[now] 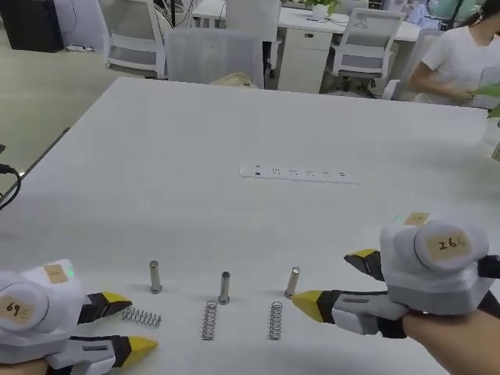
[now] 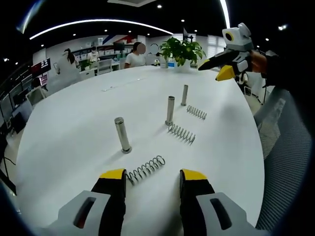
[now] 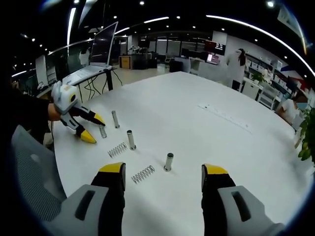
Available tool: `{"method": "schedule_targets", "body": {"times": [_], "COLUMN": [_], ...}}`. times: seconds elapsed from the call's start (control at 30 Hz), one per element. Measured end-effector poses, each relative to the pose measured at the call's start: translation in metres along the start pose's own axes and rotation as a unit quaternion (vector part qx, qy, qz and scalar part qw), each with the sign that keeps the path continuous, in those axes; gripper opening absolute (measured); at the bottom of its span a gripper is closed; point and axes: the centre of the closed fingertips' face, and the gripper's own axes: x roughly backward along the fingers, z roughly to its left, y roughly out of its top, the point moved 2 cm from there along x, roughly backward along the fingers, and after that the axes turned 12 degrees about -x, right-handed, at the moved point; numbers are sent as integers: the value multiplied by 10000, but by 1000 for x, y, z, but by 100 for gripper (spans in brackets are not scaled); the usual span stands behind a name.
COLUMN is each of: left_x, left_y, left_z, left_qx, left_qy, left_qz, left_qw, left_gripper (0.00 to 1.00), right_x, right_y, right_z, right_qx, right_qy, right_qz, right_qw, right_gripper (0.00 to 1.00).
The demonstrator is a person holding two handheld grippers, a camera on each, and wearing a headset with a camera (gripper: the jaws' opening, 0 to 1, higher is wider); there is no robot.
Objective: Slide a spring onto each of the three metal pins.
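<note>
Left hand-held gripper (image 1: pixel 134 320) is held low over the table (image 1: pixel 234 133), to the left of the middle pin (image 1: pixel 225 287) and nearer the person than it. Its yellow-tipped jaws are spread wide with nothing between them. In its own view the left hand-held gripper (image 2: pixel 153 176) faces the left spring (image 2: pixel 145 169), whose near end lies just ahead of the gap between the jaws and touches neither.

The right hand-held gripper (image 1: pixel 328 277) is to the right of the middle pin, beyond the right pin (image 1: pixel 293 281). Its jaws also stand far apart and grip nothing. In its own view the right hand-held gripper (image 3: pixel 163 169) looks along the row, with the right pin (image 3: pixel 169 161) closest and the middle pin (image 3: pixel 131 139) behind it.

All three pins stand upright in a row: the left pin (image 1: pixel 155 276) to one side of the middle pin, the right pin to the other. The springs lie flat on the table on the person's side of the middle pin, each apart from its pin. The middle spring (image 1: pixel 209 320) lies just before the middle pin and points toward it. The right spring (image 1: pixel 276 320) lies parallel, to its right. The left spring (image 1: pixel 141 316) lies crosswise, to its left.

A white power strip (image 1: pixel 293 173) lies well beyond the middle pin, on the far part of the table.
</note>
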Motion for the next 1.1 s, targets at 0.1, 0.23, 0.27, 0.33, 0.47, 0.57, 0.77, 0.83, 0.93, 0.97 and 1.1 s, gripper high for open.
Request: {"method": "schedule_targets", "body": {"times": [0.1, 0.23, 0.27, 0.33, 0.47, 0.57, 0.77, 0.83, 0.93, 0.97, 1.1], "left_x": [1, 4, 5, 5, 7, 7, 8, 8, 9, 8, 8], "left_y": [-5, -6, -7, -8, -8, -9, -9, -9, -9, -8, -7], "left_z": [0, 0, 0, 0, 0, 1, -1, -2, -3, -3, -2], "left_qx": [-33, -78, -75, -71, -183, -237, -282, -291, -309, -333, -373], "left_qy": [0, 13, 33, 44, 88, 99, 111, 114, 121, 121, 132], "left_qz": [97, 132, 152, 159, 188, 195, 227, 233, 242, 228, 197], "left_qw": [9999, 9999, 9999, 9998, 9996, 9995, 9993, 9992, 9992, 9991, 9990], "left_gripper": [34, 27, 26, 23, 14, 9, 4, 4, 4, 5, 13], "right_x": [0, -1, -1, -2, -2, -2, -3, -3, -3, -3, -3], "right_y": [1, 1, 1, 2, 3, 3, 2, 2, 1, 1, 1], "right_z": [1, 2, 2, 3, 3, 3, 4, 4, 5, 5, 5], "right_qx": [-9, -13, -15, -14, -17, -20, -17, -6, 6, 5, 6], "right_qy": [27, 51, 55, 66, 80, 89, 115, 112, 133, 138, 154], "right_qz": [-27, -42, -44, -42, -55, -56, -44, -25, -17, -12, -12], "right_qw": [10000, 10000, 10000, 10000, 10000, 9999, 9999, 9999, 9999, 9999, 9999], "right_gripper": [60, 60, 60, 59, 59, 59, 58, 58, 58, 58, 57]}}
